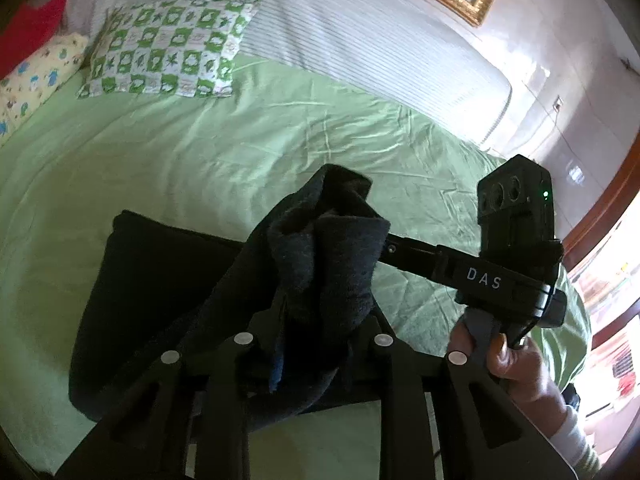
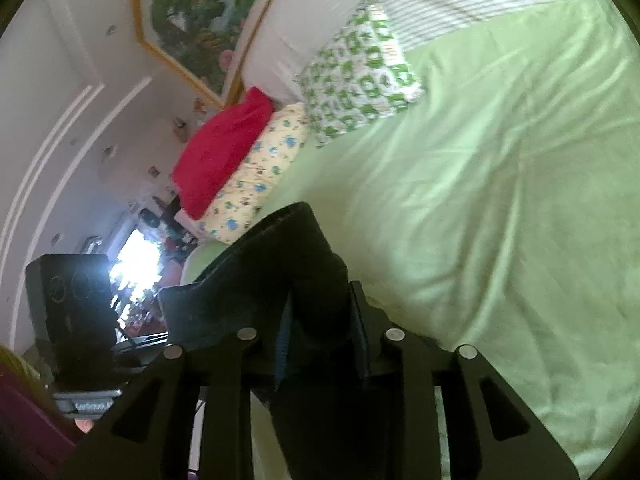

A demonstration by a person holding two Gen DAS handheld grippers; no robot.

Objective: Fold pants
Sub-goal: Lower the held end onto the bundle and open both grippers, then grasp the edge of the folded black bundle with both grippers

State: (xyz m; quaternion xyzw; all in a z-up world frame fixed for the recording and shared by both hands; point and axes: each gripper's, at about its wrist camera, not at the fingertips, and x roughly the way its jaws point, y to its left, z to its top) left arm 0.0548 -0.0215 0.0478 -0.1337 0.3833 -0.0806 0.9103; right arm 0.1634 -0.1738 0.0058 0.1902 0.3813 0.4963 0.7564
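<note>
While the dark pants [image 1: 168,304] lie part-folded on the green bedsheet [image 1: 200,152], left wrist view shows a bunched edge lifted w/ left gripper [image 1: 316,320] narrowly parted, clamping it. Right wrist view: right gripper [image 2: 320,320] likewise barely open, pinching dark fabric above the sheet.

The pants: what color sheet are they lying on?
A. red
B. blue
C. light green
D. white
C. The dark pants rest on a light green sheet that covers the bed, while both tongs pinch bunched ends of the fabric.
</note>
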